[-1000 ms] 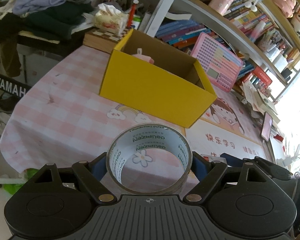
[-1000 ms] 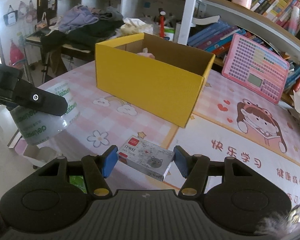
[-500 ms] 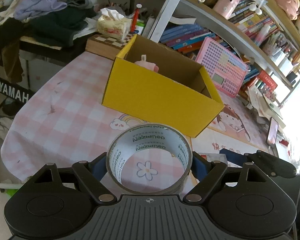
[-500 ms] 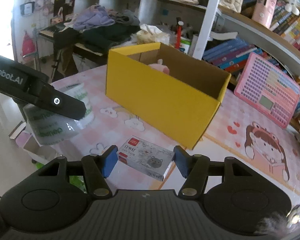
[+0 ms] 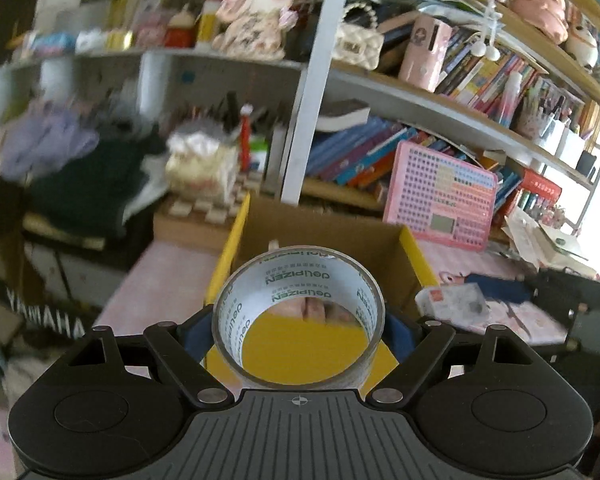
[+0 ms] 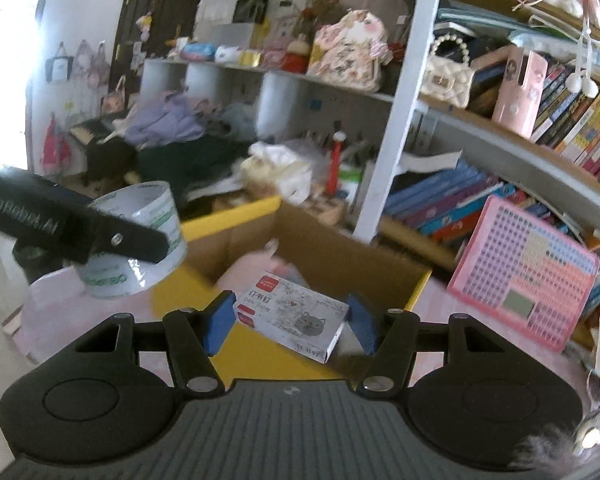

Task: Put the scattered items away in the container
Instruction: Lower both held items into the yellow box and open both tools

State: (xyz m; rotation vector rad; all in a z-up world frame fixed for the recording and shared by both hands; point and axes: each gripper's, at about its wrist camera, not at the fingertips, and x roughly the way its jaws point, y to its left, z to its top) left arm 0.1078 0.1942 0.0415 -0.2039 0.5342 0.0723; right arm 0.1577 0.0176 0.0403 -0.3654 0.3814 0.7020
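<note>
Left claw [image 5: 299,330] clamped on clear packing-tape roll with green lettering [image 5: 300,304], held above near wall of yellow cardboard box [image 5: 414,256]. Right claw [image 6: 290,320] gripping small grey staple box with cat print [image 6: 292,314], over open box top. Pink soft item [image 6: 246,266] inside box.

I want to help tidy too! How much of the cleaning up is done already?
One pink thing already lies in the yellow box. Two more are on their way: the left tool grips the roll of tape, and the right tool grips the small staples box, both near the yellow box's opening. Dropping them in is left.
</note>
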